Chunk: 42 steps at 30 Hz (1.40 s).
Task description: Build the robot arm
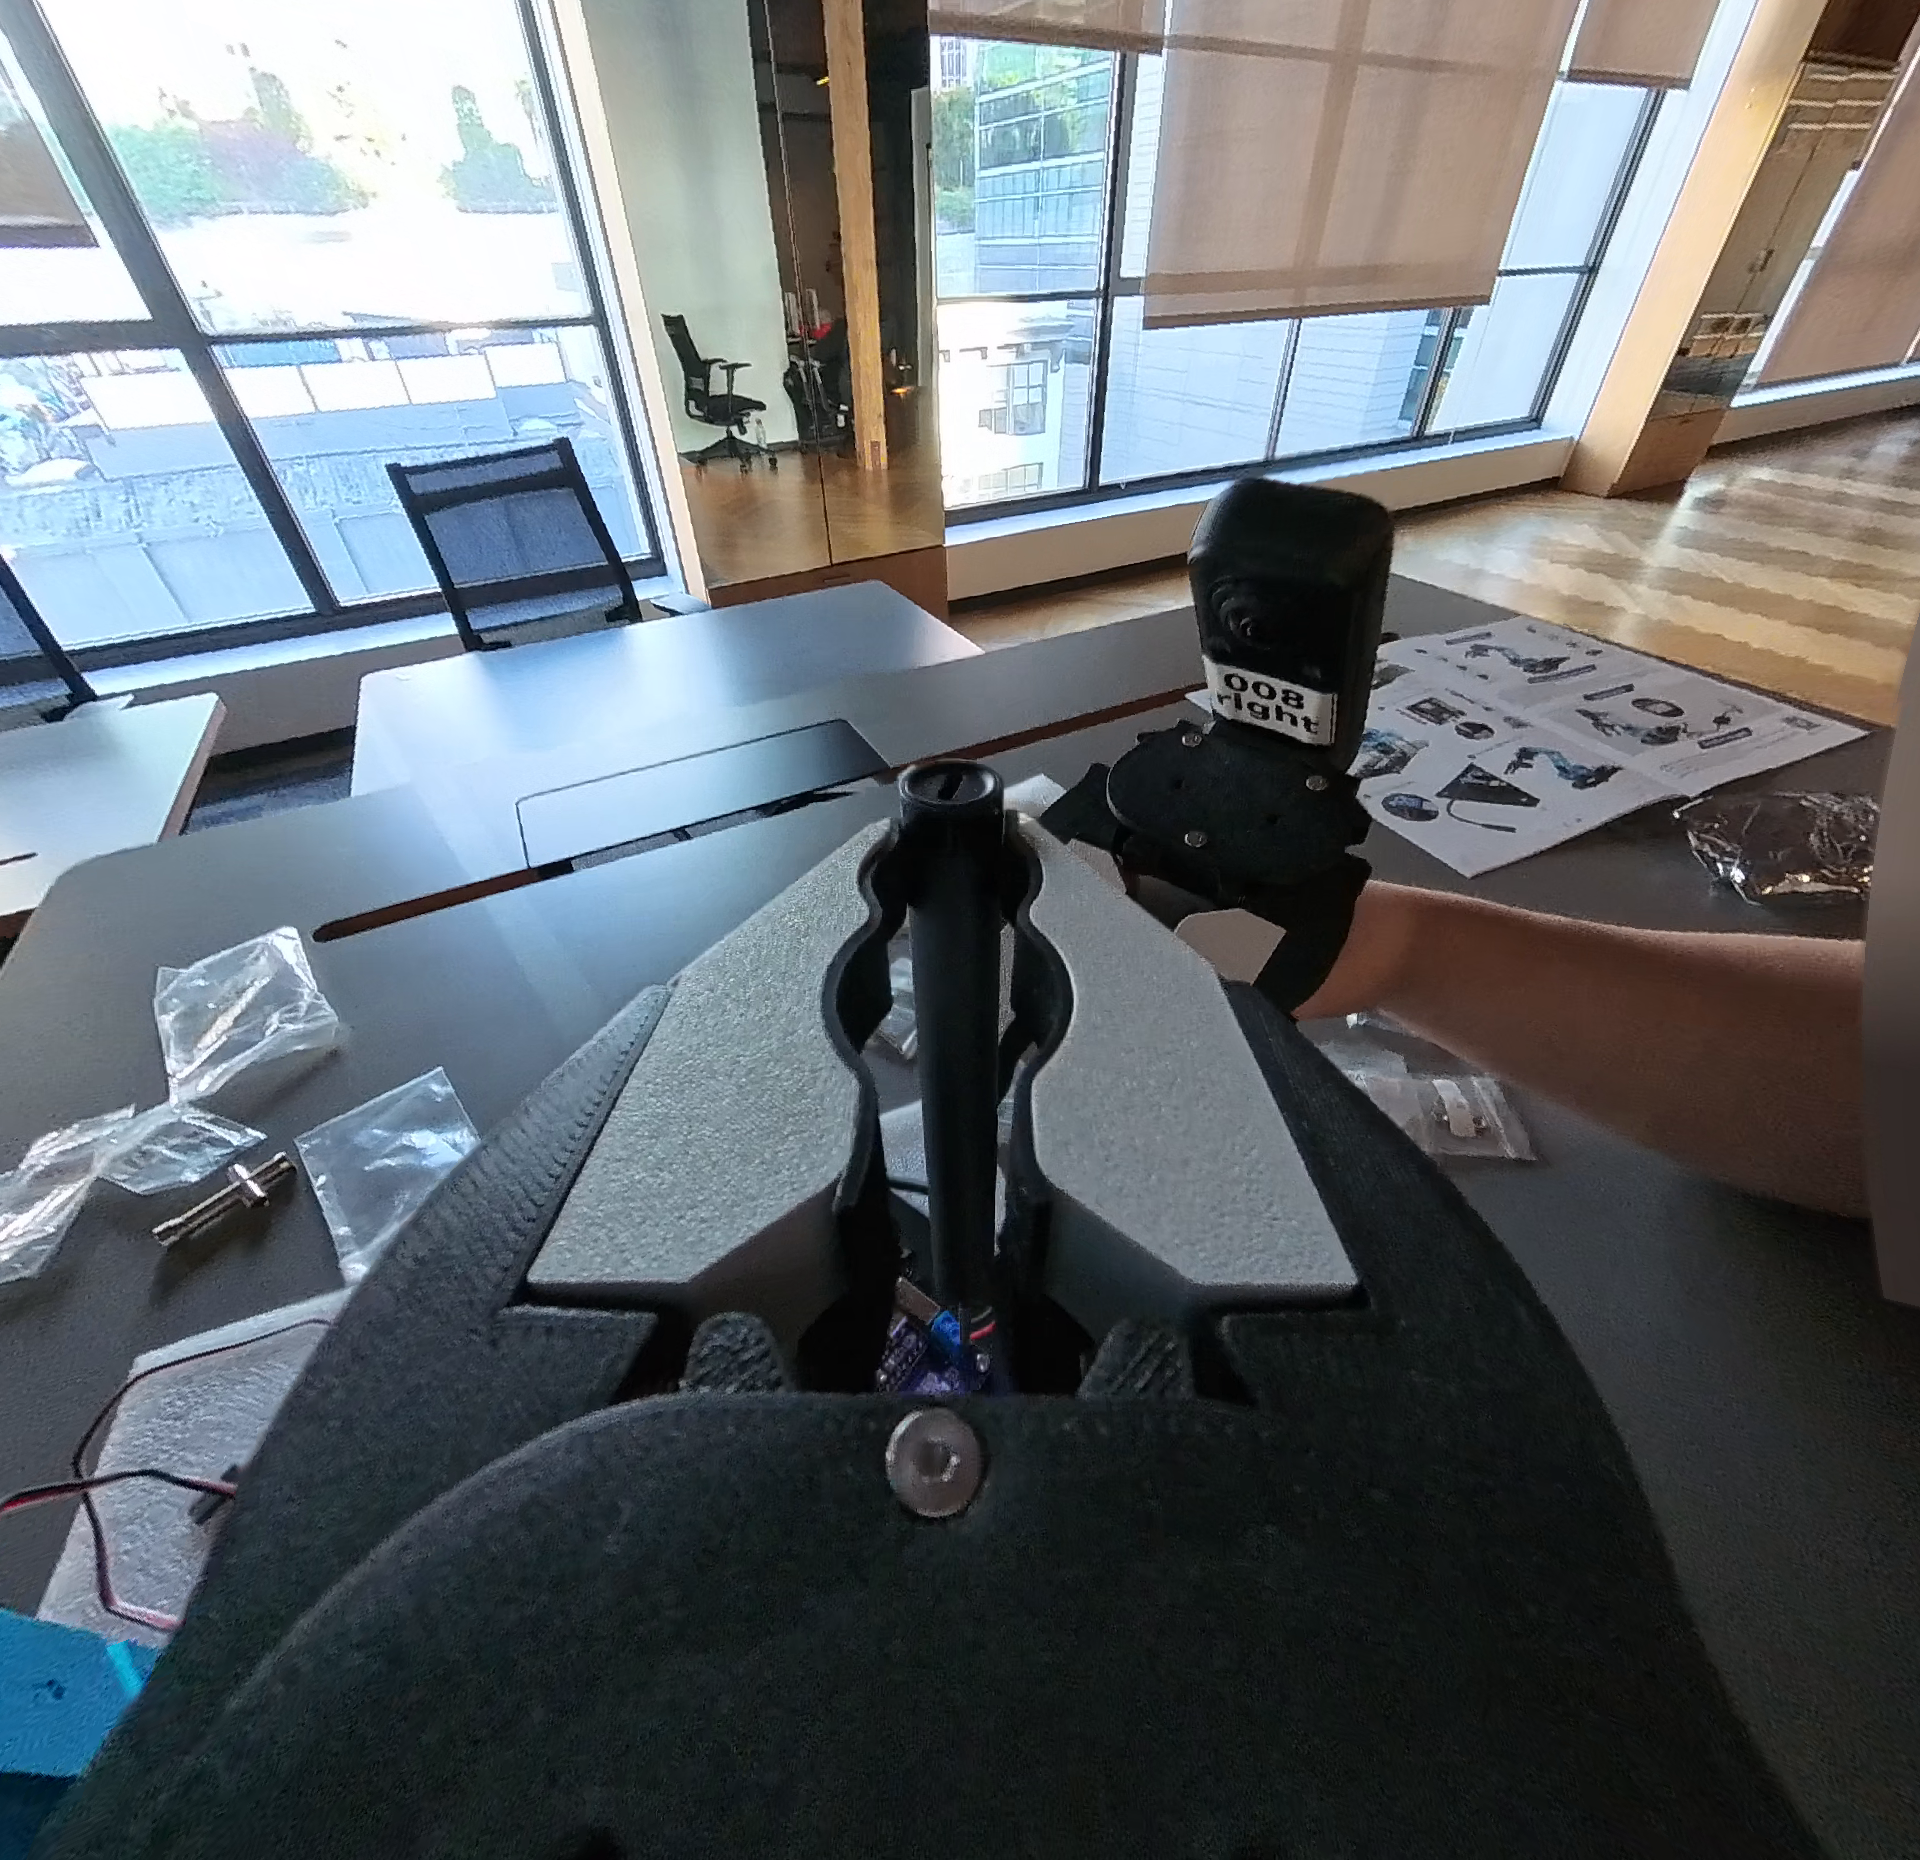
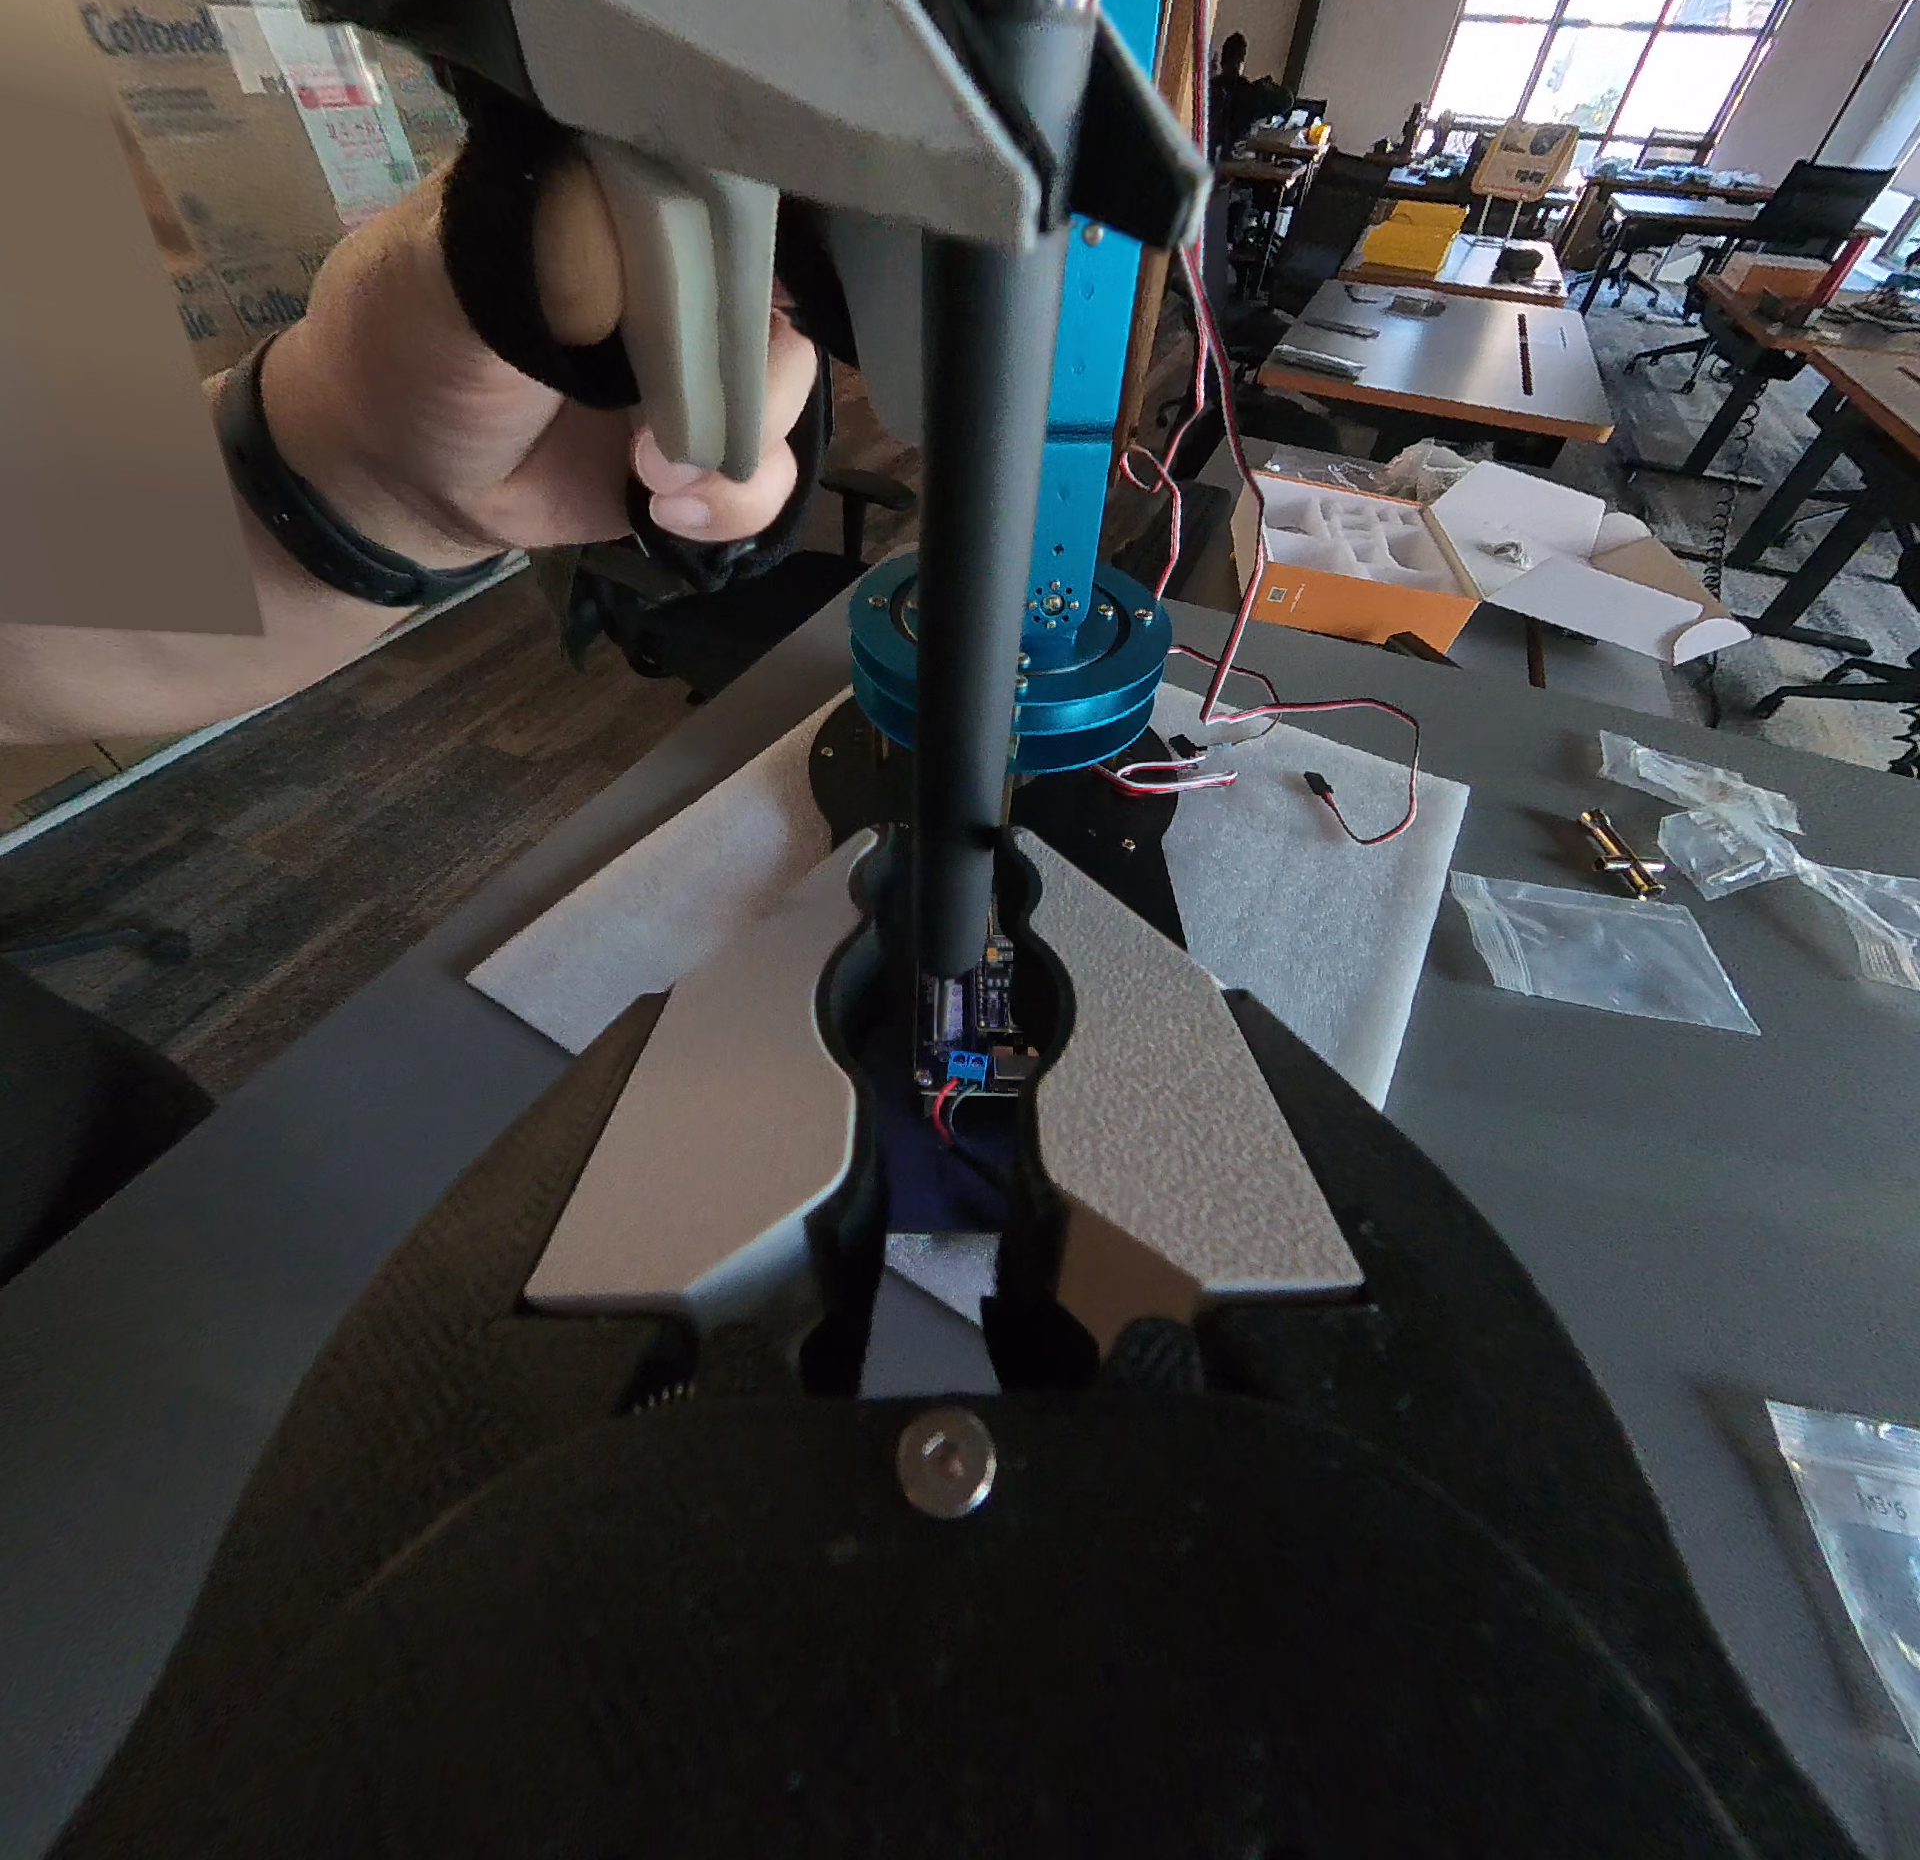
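Observation:
My left gripper point(image 1: 951, 844) is shut on a black screwdriver point(image 1: 956, 1031) that runs along its fingers. The tip points down at a small circuit board point(image 1: 935, 1332). In the right wrist view the screwdriver point(image 2: 971, 563) comes down from the left gripper's fingers point(image 2: 779, 75), held by a hand point(image 2: 468, 397). Its tip rests on the circuit board point(image 2: 971, 1052). My right gripper point(image 2: 951, 854) is nearly closed, with the board between its jaws. The right gripper's camera housing point(image 1: 1288, 605) shows beyond the left fingers.
A blue round turntable point(image 2: 1081, 667) with a blue upright bracket point(image 2: 1091, 356) stands on white foam point(image 2: 1320, 875), with red-white wires point(image 2: 1382, 771) beside it. Plastic bags point(image 2: 1600, 958) and a metal cross wrench point(image 2: 1621, 860) lie to the right. Further off are an open orange box point(image 2: 1351, 574) and a printed sheet point(image 1: 1558, 730). The tips of one gripper are about 10 cm away from the tips of the other.

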Available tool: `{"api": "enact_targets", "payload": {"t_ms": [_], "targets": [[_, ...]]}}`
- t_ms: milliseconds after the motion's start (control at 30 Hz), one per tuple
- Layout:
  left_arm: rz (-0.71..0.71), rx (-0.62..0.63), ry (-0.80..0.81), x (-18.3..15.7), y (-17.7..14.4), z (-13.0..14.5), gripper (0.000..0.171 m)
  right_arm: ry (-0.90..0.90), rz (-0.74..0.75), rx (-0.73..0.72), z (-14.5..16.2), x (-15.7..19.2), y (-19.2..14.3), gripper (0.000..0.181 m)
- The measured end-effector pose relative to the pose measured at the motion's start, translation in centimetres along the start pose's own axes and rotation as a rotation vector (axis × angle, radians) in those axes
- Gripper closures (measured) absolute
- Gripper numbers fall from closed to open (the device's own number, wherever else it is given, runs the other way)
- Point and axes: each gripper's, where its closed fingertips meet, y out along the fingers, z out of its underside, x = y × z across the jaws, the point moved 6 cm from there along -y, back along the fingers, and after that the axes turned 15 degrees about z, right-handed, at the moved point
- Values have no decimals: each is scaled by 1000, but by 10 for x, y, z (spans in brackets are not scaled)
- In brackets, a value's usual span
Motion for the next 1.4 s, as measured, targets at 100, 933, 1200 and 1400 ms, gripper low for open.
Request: {"api": "enact_targets", "payload": {"t_ms": [100,933,1200,1400], "targets": [[-17,-22,13,-4,-5,-12,156,-12,2,-6,-6,3,-3,160],[-109,-133,-67,-46,-20,-29,156,-67,19,25,-37,40,-26,166],[-248,-186,-148,-44,-44,-15,156,16,13,79,-20,33,-38,159],[-293,-290,-310,-42,-69,9,156,78,51,204,9,14,-51,158]]}}
